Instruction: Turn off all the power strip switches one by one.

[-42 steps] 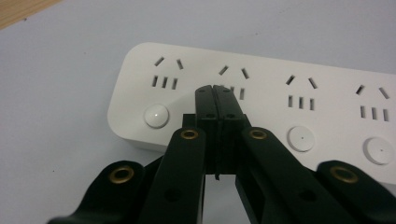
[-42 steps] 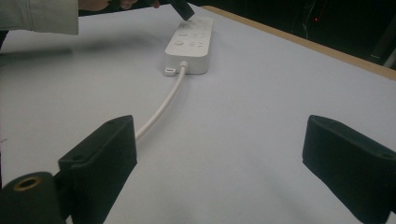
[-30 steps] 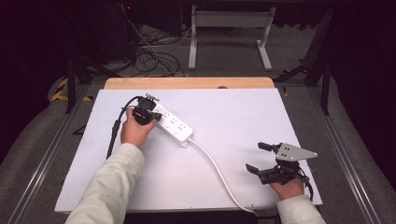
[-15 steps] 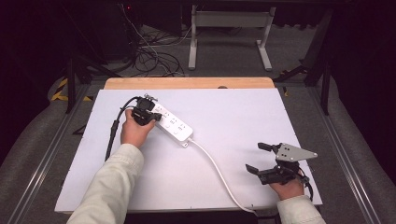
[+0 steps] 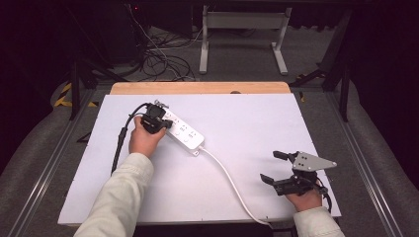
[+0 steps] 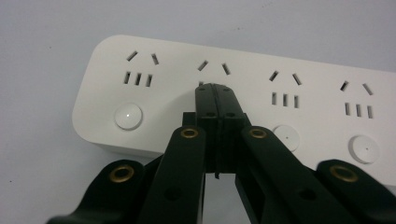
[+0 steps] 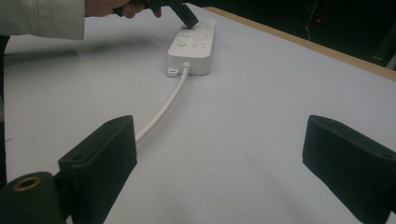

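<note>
Your white table (image 5: 257,128) takes up the middle of the high view, with a wooden strip along its far edge. On it, left of centre and a little above the middle, lies the white power strip (image 5: 183,134), slanting from upper left to lower right; its white cord (image 5: 227,177) runs down and right to the table's near edge. Your left gripper (image 5: 168,124) sits over the strip's upper-left end, jaws pressed flat together with nothing between them. In the left gripper view the joined tips rest at the second socket group from the left, just above the row of round buttons (image 6: 128,116). Your right gripper (image 5: 274,167) waits in the lower right of the high view, well apart from the strip, its jaws spread wide and empty above bare table.
</note>
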Demonstrator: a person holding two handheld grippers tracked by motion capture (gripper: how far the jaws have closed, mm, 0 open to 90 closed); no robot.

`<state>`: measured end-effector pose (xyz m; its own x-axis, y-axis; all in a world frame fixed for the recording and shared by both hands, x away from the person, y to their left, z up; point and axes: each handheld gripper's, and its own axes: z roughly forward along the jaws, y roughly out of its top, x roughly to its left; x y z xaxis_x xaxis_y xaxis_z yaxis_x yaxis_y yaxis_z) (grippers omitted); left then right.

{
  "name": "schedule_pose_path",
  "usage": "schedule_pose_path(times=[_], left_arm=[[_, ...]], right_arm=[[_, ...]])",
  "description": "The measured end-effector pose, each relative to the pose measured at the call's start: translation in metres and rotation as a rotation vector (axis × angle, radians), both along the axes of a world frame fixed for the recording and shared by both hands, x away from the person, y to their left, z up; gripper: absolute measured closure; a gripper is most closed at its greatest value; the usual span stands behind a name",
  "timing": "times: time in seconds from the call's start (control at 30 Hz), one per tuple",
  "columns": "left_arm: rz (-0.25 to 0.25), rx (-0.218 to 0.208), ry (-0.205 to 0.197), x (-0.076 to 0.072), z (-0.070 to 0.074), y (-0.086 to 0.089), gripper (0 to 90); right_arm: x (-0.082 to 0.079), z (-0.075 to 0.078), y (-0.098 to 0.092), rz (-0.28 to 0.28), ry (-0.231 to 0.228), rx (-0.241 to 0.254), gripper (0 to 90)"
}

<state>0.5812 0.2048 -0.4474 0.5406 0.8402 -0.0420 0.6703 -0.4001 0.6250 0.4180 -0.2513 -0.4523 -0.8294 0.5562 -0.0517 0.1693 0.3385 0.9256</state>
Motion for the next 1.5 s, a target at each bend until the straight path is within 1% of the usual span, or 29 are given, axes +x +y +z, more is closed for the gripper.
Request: schedule_pose_path(times=[0.03, 0.1, 0.13, 0.23, 0.37, 0.4, 0.5, 0.53, 0.63, 0.67, 0.7, 0.73, 0.77, 0.8, 0.83, 0.87, 0.9, 1.03, 1.1, 1.13, 1.17, 1.2, 1.27, 1.33, 1.37, 1.43, 1.5], left_arm=[[0.002, 0.001, 0.0, 0.0, 0.0, 0.0, 90.0], [0.0, 0.021, -0.007, -0.001, 0.0, -0.003, 90.0], [0.009, 0.031, -0.011, -0.001, 0.001, -0.004, 90.0], [0.008, 0.02, -0.004, -0.001, 0.0, -0.004, 90.0], [0.002, 0.029, -0.009, -0.001, 0.0, -0.003, 90.0], [0.004, 0.021, -0.006, -0.001, 0.0, -0.003, 90.0], [0.014, 0.033, -0.007, -0.001, -0.001, -0.005, 90.0], [0.018, 0.03, -0.003, -0.001, -0.001, -0.005, 90.0], [0.014, 0.038, -0.005, -0.001, 0.0, -0.006, 90.0], [0.015, 0.04, 0.006, -0.001, 0.003, -0.005, 90.0], [0.036, 0.059, -0.032, -0.003, 0.009, -0.004, 90.0], [0.031, 0.023, -0.058, -0.004, 0.013, 0.001, 90.0], [0.031, 0.023, -0.058, -0.004, 0.013, 0.001, 90.0], [0.043, -0.039, -0.101, -0.006, 0.022, 0.009, 90.0], [0.041, -0.041, -0.124, -0.006, 0.026, 0.012, 90.0], [0.041, -0.041, -0.124, -0.006, 0.026, 0.012, 90.0], [0.045, -0.036, -0.126, -0.005, 0.029, 0.014, 90.0], [0.056, 0.007, -0.115, 0.001, 0.032, 0.021, 90.0], [0.07, 0.005, -0.108, 0.003, 0.031, 0.026, 90.0], [0.081, -0.005, -0.098, 0.004, 0.029, 0.027, 90.0], [0.084, -0.004, -0.092, 0.006, 0.027, 0.029, 90.0], [0.08, 0.008, -0.081, 0.006, 0.025, 0.029, 90.0], [0.081, 0.025, -0.077, 0.008, 0.022, 0.029, 90.0], [0.08, 0.027, -0.072, 0.011, 0.019, 0.028, 90.0], [0.076, 0.024, -0.061, 0.013, 0.017, 0.027, 90.0], [0.068, 0.045, -0.053, 0.015, 0.012, 0.025, 90.0], [0.06, 0.052, -0.043, 0.017, 0.008, 0.024, 90.0]], right_arm=[[0.0, 0.0, 0.0, 0.001, 0.0, 0.0, 10.4], [0.0, 0.0, 0.0, 0.001, 0.0, 0.0, 10.4], [0.0, 0.0, 0.0, 0.001, 0.0, 0.0, 10.4], [0.0, 0.0, 0.0, 0.002, -0.001, 0.001, 10.4], [-0.001, 0.001, 0.0, -0.001, -0.001, 0.002, 10.4], [-0.001, 0.0, 0.0, 0.001, -0.001, 0.003, 10.4], [-0.001, 0.0, 0.0, 0.002, -0.001, 0.001, 10.4], [-0.001, 0.0, 0.0, 0.002, -0.001, 0.001, 10.4], [-0.001, 0.0, 0.0, 0.001, -0.001, 0.002, 10.4], [-0.001, 0.001, 0.0, 0.0, -0.002, 0.002, 10.4], [-0.001, 0.0, -0.001, 0.001, -0.003, 0.004, 10.3], [0.0, 0.0, -0.001, -0.001, 0.0, 0.004, 10.3], [0.0, 0.0, -0.001, -0.001, 0.0, 0.004, 10.3], [0.001, 0.0, -0.001, 0.0, 0.005, 0.004, 10.2], [0.001, -0.001, -0.001, -0.002, 0.005, 0.003, 10.3], [0.001, -0.001, -0.001, -0.002, 0.005, 0.003, 10.3], [0.002, -0.001, 0.0, -0.001, 0.007, 0.003, 10.3], [0.002, -0.001, 0.001, 0.001, 0.007, -0.001, 10.3], [0.001, -0.001, 0.0, -0.002, 0.007, 0.001, 10.2], [0.001, -0.001, 0.0, -0.003, 0.007, 0.001, 10.3], [0.001, -0.001, 0.0, -0.003, 0.007, 0.0, 10.2], [0.001, -0.001, 0.0, -0.002, 0.008, 0.0, 10.2], [0.002, -0.001, 0.0, -0.001, 0.01, -0.001, 10.2], [0.002, -0.001, 0.0, -0.002, 0.01, 0.0, 10.2], [0.002, -0.001, 0.0, -0.003, 0.011, -0.001, 10.2], [0.002, -0.001, 0.0, -0.004, 0.012, -0.001, 10.2], [0.002, -0.002, 0.0, -0.003, 0.013, 0.001, 10.2]])
